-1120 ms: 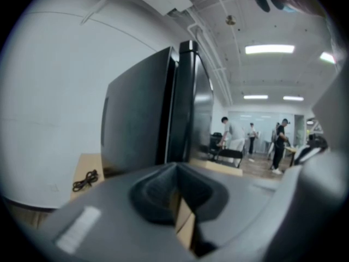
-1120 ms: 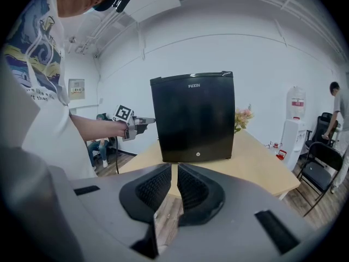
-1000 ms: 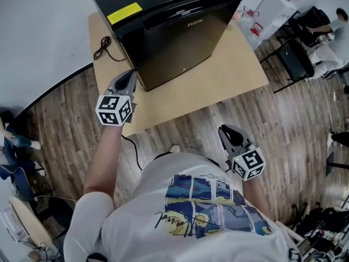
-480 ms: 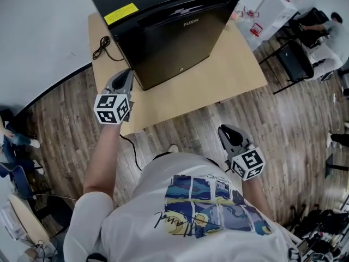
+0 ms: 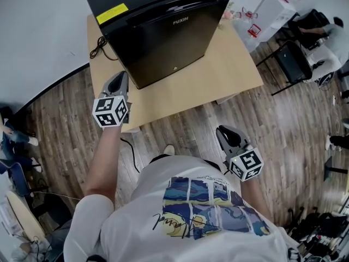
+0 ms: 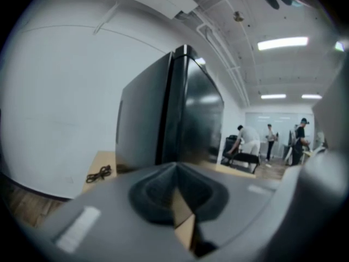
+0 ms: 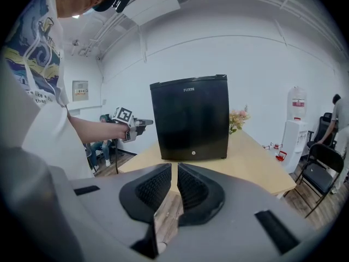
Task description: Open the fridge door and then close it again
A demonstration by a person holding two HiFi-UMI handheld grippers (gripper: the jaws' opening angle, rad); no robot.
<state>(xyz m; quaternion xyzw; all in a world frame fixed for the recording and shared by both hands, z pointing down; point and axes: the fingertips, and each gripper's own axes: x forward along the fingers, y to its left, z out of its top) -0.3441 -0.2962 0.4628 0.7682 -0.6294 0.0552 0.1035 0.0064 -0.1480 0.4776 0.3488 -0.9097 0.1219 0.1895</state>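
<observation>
A black mini fridge point(image 5: 163, 37) stands on a light wooden table point(image 5: 218, 75) with its door closed. The right gripper view shows its front point(image 7: 191, 119); the left gripper view shows its side and door edge point(image 6: 180, 113). My left gripper point(image 5: 119, 78) is shut and empty, held level just off the fridge's front left corner without touching it. Its pads point(image 6: 175, 165) meet, and it also shows in the right gripper view point(image 7: 144, 123). My right gripper point(image 5: 224, 131) hangs over the floor in front of the table, its jaws point(image 7: 174, 165) together on nothing.
A coiled black cable point(image 5: 100, 47) lies on the table left of the fridge. Pink flowers point(image 7: 235, 120) stand behind its right side. A white water dispenser point(image 7: 296, 124) and black chairs point(image 5: 294, 59) stand to the right, and people are in the background.
The right gripper has shifted slightly over the floor. The left gripper keeps its place beside the fridge's corner. The door stays closed.
</observation>
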